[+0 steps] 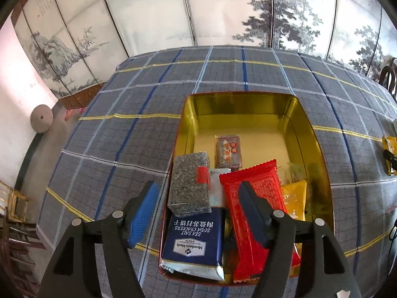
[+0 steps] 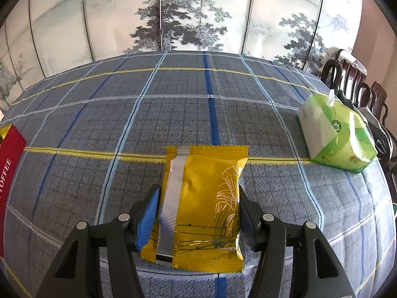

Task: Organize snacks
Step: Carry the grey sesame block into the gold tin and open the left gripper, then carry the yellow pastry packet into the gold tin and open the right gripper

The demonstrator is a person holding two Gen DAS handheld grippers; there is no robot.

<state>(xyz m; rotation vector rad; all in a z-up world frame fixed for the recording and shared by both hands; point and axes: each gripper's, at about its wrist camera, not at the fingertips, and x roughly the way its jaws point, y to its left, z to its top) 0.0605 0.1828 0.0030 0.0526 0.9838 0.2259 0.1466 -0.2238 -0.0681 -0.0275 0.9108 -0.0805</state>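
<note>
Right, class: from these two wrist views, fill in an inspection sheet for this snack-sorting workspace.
Surface: checked tablecloth.
Job's things: gold tin holding a navy cracker pack, red pack, grey block, small brown pack; yellow pack outside it.
Clutter: green tissue pack, red toffee box.
Grippers: left gripper open above the tin; right gripper shut on the yellow pack.
Cables: nothing seen.
Surroundings: painted screen, dark chairs.

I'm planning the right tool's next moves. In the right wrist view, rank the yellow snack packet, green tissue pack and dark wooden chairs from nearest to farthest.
1. Yellow snack packet, between the right tool's fingers.
2. Green tissue pack, on the table's right.
3. Dark wooden chairs, beyond the table's right edge.
</note>
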